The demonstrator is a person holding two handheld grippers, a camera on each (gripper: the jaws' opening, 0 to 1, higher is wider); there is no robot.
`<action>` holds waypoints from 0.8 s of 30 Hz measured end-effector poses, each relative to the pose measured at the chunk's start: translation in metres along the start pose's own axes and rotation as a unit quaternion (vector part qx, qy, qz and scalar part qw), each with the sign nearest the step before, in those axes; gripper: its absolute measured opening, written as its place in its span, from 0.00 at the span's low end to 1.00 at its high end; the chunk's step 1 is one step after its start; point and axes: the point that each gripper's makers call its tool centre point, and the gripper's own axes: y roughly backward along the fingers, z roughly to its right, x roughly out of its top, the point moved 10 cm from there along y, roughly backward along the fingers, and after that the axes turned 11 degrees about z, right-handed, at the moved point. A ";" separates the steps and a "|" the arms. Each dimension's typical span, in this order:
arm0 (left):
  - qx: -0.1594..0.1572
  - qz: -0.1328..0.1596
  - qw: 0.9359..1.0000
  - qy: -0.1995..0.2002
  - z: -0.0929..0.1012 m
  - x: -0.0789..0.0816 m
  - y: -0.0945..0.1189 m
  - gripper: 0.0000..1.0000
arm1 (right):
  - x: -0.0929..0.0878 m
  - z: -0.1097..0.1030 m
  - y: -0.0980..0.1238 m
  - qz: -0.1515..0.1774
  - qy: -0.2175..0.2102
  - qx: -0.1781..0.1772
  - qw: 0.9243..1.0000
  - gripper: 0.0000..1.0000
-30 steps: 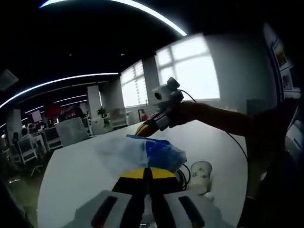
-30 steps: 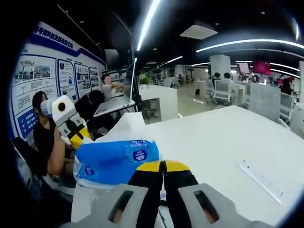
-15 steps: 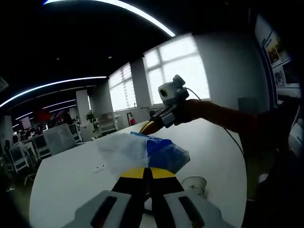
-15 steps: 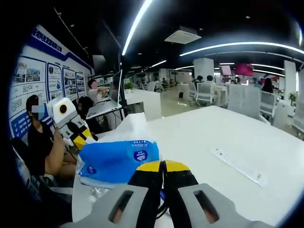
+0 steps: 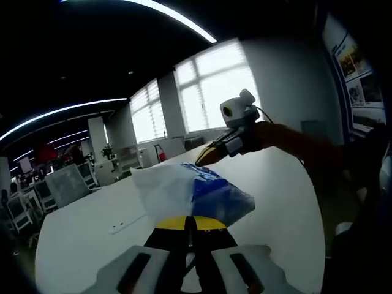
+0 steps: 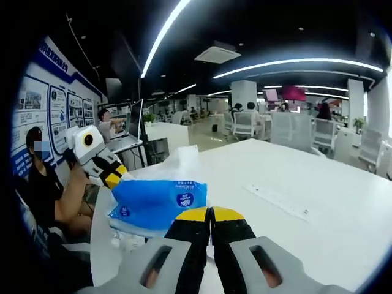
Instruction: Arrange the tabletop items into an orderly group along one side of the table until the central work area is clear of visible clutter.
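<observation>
You have the blue tissue pack [image 6: 158,205] lifted off the white counter [image 6: 318,184], stretched between your two claws: in the right gripper view your right claw [image 6: 210,215] has its yellow-tipped jaws pressed together at the pack's near edge, and the left claw [image 6: 112,176] meets it from the far left corner. In the left gripper view the left claw [image 5: 191,224] is likewise pinched closed on the crumpled clear wrapper of the pack [image 5: 199,195], with the right claw [image 5: 208,157] reaching in from beyond. Treat this as a light, soft thing: the film is thin and probably slippery, and it bunches and sags where you grip, so a pinch on loose wrapper alone could slide or tear. You would likely do better holding a folded seam or biting through to the tissue body itself. Keep both claws moving together so the wrapper is not pulled apart. A long white strip [image 6: 277,201], perhaps a ruler or power strip, lies on the counter well apart.
</observation>
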 end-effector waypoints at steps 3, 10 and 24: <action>-0.009 -0.003 1.000 -0.006 0.005 0.002 -0.011 0.00 | 0.000 0.006 0.013 0.002 0.001 -0.009 1.000 0.00; -0.030 0.006 1.000 0.006 0.015 0.005 -0.042 0.00 | 0.001 0.009 0.052 0.017 0.001 -0.039 0.999 0.00; -0.073 0.000 0.997 0.000 0.038 0.015 -0.108 0.00 | -0.009 0.033 0.129 0.049 -0.020 -0.097 0.994 0.00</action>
